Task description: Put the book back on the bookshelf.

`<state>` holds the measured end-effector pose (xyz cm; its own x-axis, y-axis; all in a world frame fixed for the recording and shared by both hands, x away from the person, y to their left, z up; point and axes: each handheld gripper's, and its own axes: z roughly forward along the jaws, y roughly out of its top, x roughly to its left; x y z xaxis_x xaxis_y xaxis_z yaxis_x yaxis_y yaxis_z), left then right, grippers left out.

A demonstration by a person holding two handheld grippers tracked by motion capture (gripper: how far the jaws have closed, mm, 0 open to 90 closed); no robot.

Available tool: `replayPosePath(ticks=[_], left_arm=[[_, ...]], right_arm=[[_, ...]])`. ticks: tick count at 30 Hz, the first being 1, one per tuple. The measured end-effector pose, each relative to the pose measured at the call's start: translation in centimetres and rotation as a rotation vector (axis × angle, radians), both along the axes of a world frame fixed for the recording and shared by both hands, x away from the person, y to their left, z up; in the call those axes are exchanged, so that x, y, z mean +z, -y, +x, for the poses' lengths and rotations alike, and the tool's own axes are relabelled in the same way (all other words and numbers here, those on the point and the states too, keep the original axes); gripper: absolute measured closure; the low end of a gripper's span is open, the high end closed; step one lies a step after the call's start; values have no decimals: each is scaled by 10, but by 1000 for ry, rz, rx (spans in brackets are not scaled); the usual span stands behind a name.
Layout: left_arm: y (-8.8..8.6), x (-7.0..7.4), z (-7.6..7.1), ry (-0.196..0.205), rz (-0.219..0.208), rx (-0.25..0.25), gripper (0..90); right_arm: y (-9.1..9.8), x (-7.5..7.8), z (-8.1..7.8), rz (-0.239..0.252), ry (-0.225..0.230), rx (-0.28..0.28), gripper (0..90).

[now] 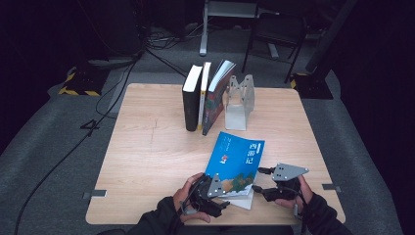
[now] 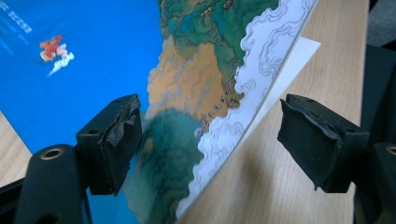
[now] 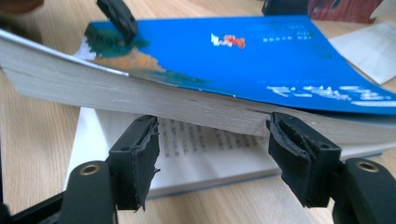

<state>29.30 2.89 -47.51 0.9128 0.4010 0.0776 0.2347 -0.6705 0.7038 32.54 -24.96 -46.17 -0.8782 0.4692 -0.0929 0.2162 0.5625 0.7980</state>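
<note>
1. Left gripper [image 1: 211, 195] – jaws apart, gripping nothing, at the near left corner of the blue book [image 1: 236, 164].
2. Book lies near-centre on the table [image 1: 147, 147], upper part lifted.
3. Right gripper [image 1: 274, 192] – jaws apart at the page edge; next we need a firm pinch.

blue book [image 1: 236, 159] cover reads "西游记" in white characters.

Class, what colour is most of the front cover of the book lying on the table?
Bright blue; the book shows best in the high view.
</note>
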Motion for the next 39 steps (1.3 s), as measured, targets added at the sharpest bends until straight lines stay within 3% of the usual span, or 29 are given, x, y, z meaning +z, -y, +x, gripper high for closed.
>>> replayPosePath(ticks=[7,9,13,18,21,23,28,31,34,37,39], left_arm=[[15,-1,0,21,-9,59,228],[20,0,2,20,-27,74,265],[26,0,2,48,-22,106,309],[27,2,3,57,-29,93,403],[27,6,-3,107,-3,73,532],[27,9,-4,117,7,80,594],[20,13,-2,117,-5,76,668],[8,17,6,81,-42,75,713],[-1,19,10,61,-66,71,720],[-12,20,13,65,-63,50,724],[-19,20,15,62,-86,49,724]], right_arm=[[-4,6,3,14,10,-1,338],[-4,7,4,21,10,1,338],[-6,9,5,27,13,0,338],[-7,10,7,32,12,-3,338],[-8,11,7,39,16,-12,336],[-10,11,7,39,26,-23,336],[-8,12,8,52,25,-27,354],[-7,11,8,48,11,-14,366],[-7,11,8,40,17,-17,364],[-6,12,9,49,23,-24,354],[-5,14,9,52,31,-25,344]])
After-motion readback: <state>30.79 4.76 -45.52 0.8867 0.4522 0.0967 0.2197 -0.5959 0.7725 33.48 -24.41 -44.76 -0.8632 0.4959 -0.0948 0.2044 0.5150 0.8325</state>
